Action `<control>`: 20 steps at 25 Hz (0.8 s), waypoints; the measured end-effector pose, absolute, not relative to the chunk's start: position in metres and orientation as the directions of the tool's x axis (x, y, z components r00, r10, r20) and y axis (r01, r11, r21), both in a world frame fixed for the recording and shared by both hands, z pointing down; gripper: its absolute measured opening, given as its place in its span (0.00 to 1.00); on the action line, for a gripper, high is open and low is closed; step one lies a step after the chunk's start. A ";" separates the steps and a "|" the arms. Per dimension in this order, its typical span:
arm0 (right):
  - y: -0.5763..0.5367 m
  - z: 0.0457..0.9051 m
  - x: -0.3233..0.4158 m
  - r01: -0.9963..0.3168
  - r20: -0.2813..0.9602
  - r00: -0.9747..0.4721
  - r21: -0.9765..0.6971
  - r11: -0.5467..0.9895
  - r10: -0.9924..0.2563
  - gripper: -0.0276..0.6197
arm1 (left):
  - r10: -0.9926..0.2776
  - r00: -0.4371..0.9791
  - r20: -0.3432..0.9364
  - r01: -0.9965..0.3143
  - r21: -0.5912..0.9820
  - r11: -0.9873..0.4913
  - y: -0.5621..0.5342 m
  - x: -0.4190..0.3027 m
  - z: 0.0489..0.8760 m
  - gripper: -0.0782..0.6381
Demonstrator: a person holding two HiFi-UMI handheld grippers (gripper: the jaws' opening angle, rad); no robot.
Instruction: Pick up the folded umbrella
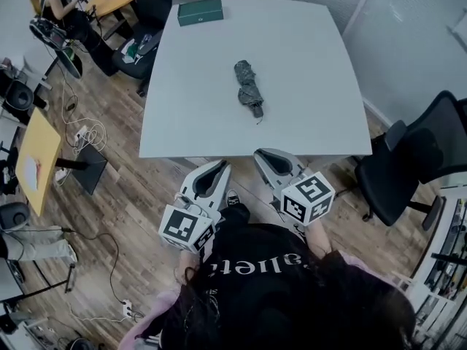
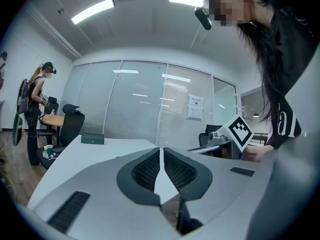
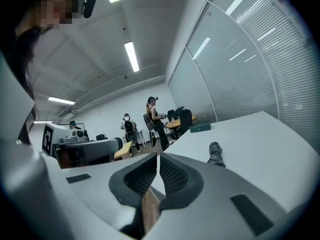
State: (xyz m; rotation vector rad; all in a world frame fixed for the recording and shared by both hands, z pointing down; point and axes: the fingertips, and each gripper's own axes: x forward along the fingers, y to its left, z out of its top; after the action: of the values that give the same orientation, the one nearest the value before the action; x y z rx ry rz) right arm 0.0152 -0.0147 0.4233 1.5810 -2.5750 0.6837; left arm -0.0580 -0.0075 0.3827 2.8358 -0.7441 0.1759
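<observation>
White table (image 1: 190,122) holds the folded umbrella (image 1: 248,86), well beyond clenched left tool (image 1: 219,168) and clenched right tool (image 1: 264,155).

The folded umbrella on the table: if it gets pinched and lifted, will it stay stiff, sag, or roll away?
The umbrella probably lifts as one stiff bundle, since it lies straight. Its crumpled fabric looks loose, so it may squash or slip under a pinch. That lumpy wrap likely stops it rolling on the table.

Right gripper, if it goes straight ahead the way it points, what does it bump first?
Probably the white table, at its near edge. The right gripper aims a bit left of the folded umbrella.
</observation>
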 end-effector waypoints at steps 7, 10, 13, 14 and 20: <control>-0.068 0.430 0.006 -0.869 0.284 -0.452 -0.355 0.345 -0.846 0.09 | -0.441 0.885 0.149 -0.462 0.172 -0.870 -0.068 -0.066 0.385 0.16; -0.085 0.431 0.003 -0.875 0.292 -0.437 -0.358 0.326 -0.851 0.09 | -0.419 0.896 0.147 -0.440 0.176 -0.880 -0.085 -0.067 0.386 0.16; -0.098 0.433 0.001 -0.882 0.299 -0.418 -0.359 0.305 -0.858 0.09 | -0.396 0.907 0.146 -0.418 0.184 -0.890 -0.100 -0.067 0.389 0.16; -0.101 0.434 0.001 -0.885 0.302 -0.411 -0.360 0.297 -0.860 0.09 | -0.389 0.910 0.145 -0.411 0.187 -0.892 -0.104 -0.067 0.390 0.16; -0.110 0.442 0.009 -0.895 0.334 -0.383 -0.363 0.257 -0.861 0.09 | -0.362 0.921 0.144 -0.386 0.216 -0.897 -0.121 -0.059 0.398 0.16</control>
State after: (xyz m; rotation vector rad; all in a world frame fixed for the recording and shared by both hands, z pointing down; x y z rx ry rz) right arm 0.0085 -0.1104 0.4423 1.7056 -2.4364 0.7782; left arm -0.0587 -0.1205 0.3981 2.8399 -0.5620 0.1465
